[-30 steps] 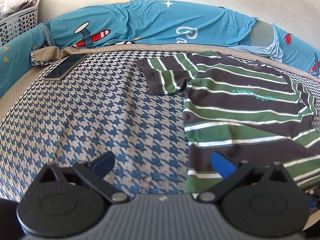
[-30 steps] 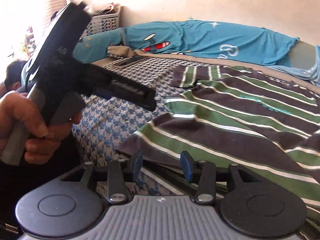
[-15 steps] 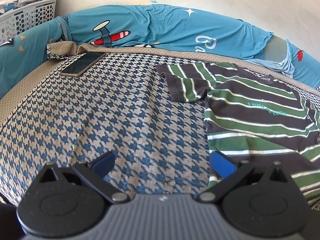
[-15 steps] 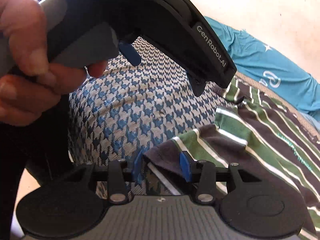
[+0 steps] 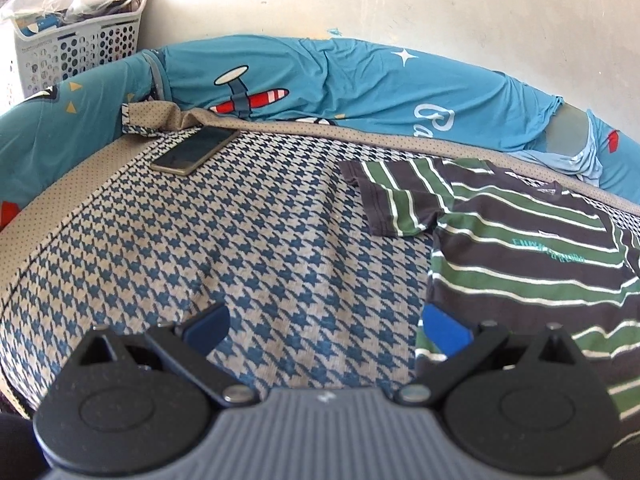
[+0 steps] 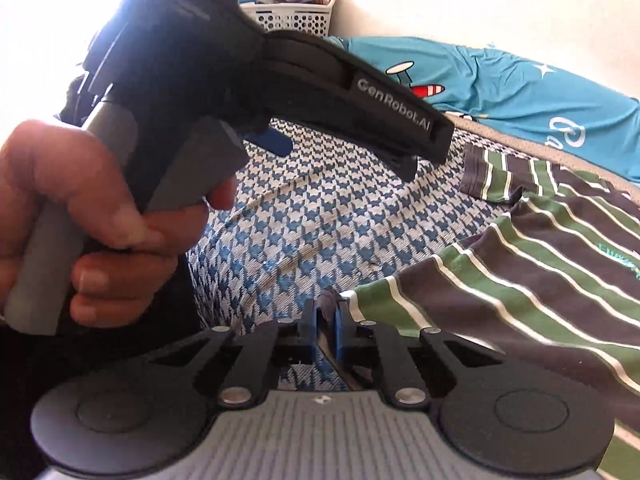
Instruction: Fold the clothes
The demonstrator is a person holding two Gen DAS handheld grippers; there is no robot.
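A dark T-shirt with green and white stripes lies spread on the right side of the bed. My right gripper is at the shirt's near left corner. Its jaws are closing, and the blue pads pinch a fold of the hem between them. My left gripper stands wide open over the houndstooth cover, with nothing between its fingers. Its right pad is just beside the shirt's left edge. In the right wrist view a hand holds that left gripper, above and to the left.
A phone lies at the far left of the houndstooth bed cover. Blue printed pillows line the back against the wall. A white laundry basket stands in the far left corner.
My right gripper's jaws have closed from half open onto the shirt's hem corner. The left gripper has drifted left, so the shirt now sits further right in its view.
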